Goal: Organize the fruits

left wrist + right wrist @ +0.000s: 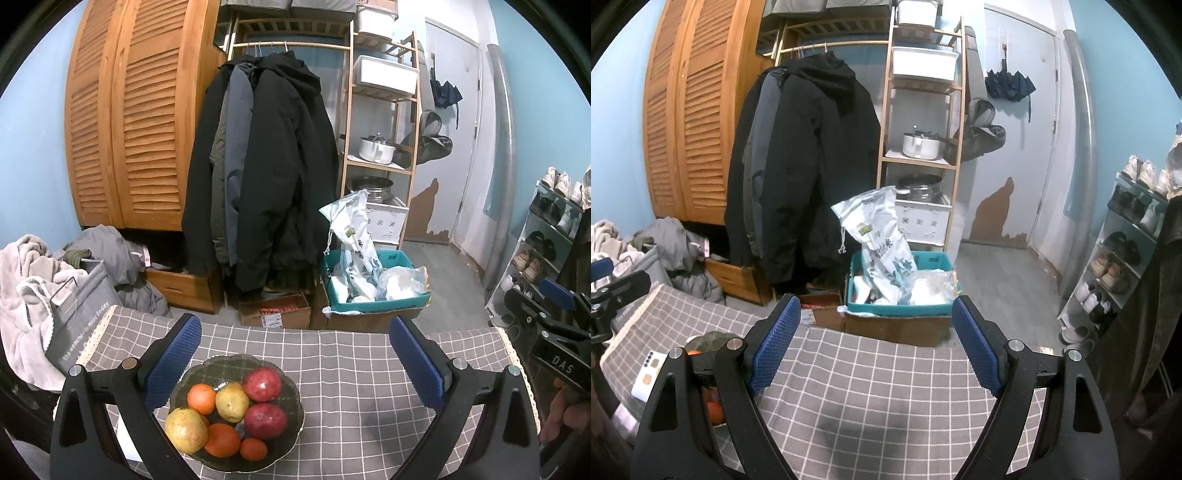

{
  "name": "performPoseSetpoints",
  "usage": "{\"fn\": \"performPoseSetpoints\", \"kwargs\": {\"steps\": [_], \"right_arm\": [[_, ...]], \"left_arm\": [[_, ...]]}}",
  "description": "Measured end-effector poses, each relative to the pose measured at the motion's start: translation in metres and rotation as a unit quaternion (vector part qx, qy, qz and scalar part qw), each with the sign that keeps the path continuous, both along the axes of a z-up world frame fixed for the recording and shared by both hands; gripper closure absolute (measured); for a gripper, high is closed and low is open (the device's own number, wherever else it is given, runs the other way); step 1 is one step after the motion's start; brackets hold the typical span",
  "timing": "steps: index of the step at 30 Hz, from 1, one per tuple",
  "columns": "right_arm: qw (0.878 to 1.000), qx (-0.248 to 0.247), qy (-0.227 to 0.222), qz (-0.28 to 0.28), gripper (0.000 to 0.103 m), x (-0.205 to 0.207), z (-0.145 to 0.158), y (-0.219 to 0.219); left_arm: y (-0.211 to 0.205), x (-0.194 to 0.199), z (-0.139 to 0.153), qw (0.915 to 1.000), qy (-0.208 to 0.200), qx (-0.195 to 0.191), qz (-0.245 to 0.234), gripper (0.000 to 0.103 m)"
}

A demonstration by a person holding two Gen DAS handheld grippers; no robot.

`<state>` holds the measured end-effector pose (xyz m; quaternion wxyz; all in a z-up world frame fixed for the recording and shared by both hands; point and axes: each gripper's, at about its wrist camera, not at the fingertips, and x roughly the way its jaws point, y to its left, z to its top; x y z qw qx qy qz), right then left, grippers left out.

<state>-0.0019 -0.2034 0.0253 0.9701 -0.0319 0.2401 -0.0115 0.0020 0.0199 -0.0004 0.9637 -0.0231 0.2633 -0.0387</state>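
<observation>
A dark glass bowl (288,439) stands on the grey checked tablecloth (354,373) at the lower left of the left wrist view. It holds two red apples (261,384), two yellow-green pears (185,430) and three oranges (201,398). My left gripper (295,365) is open and empty, above and just behind the bowl, its left finger over the bowl's left rim. My right gripper (875,347) is open and empty over bare cloth. In the right wrist view the bowl (709,341) is mostly hidden behind the left finger; an orange (714,410) shows.
A white phone (646,374) lies on the cloth left of the bowl. Beyond the table's far edge are a teal crate of bags (373,284), cardboard boxes, hanging coats (266,177), a wooden shelf rack (380,122) and a laundry bag (74,317). A shoe rack (1115,258) stands at right.
</observation>
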Motion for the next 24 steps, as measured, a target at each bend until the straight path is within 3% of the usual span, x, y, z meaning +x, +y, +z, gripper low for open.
{"fn": "performPoseSetpoints", "kwargs": {"steps": [24], "right_arm": [[1.0, -0.001, -0.015, 0.003, 0.02, -0.004, 0.006, 0.006]], "left_arm": [[-0.003, -0.012, 0.012, 0.9994, -0.032, 0.004, 0.008, 0.0]]}}
